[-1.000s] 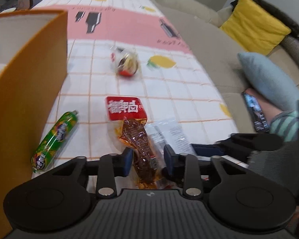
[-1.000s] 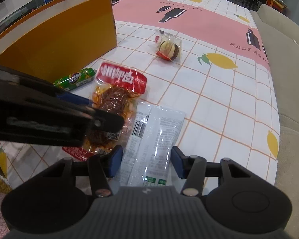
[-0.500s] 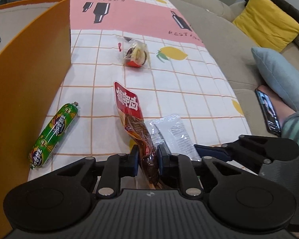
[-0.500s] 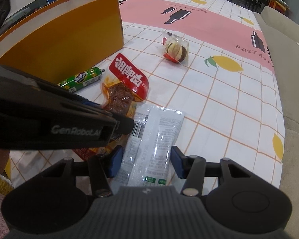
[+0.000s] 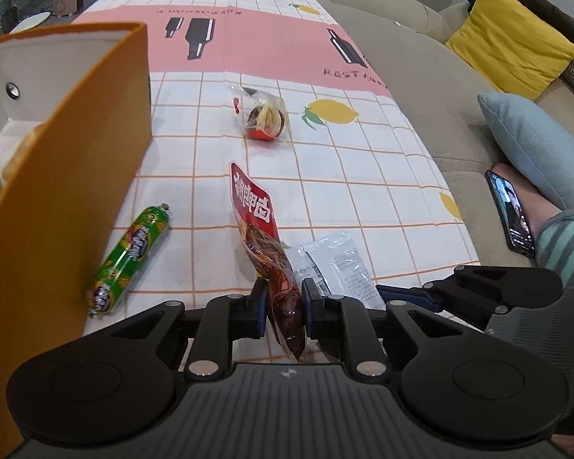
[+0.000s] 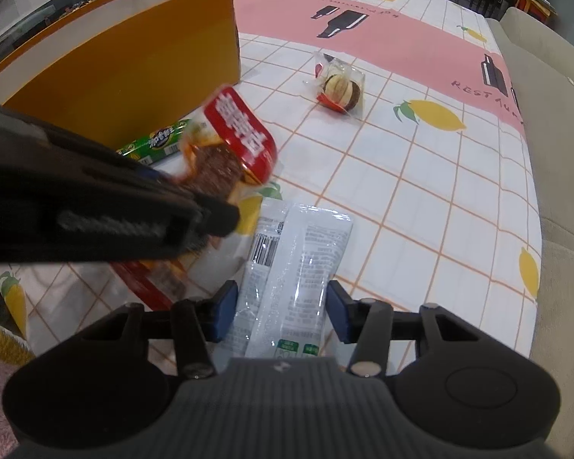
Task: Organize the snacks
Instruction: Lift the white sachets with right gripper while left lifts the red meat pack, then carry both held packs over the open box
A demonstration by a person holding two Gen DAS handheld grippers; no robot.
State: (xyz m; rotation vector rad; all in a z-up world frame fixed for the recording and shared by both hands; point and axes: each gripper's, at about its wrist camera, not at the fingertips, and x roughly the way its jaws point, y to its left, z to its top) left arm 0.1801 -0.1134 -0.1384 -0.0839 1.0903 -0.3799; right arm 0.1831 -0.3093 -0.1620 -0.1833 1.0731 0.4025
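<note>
My left gripper [image 5: 284, 298] is shut on a red-topped meat snack pack [image 5: 262, 237] and holds it lifted off the table; the pack also shows in the right wrist view [image 6: 233, 141]. My right gripper [image 6: 282, 308] is open, its jaws either side of a clear white snack pouch [image 6: 294, 264] lying flat on the tablecloth. A green sausage stick [image 5: 130, 260] lies beside the orange box [image 5: 69, 176]. A clear-wrapped round snack [image 5: 264, 118] lies farther back.
The orange box [image 6: 134, 65] stands open at the left and holds some packs. A sofa with a yellow cushion [image 5: 512, 46] and a blue cushion [image 5: 535, 149] runs along the right table edge. A phone [image 5: 511, 210] lies on the sofa.
My left gripper closed on the meat snack pack and raised it off the table, tilting it upright. My right gripper stayed open over the white pouch.
</note>
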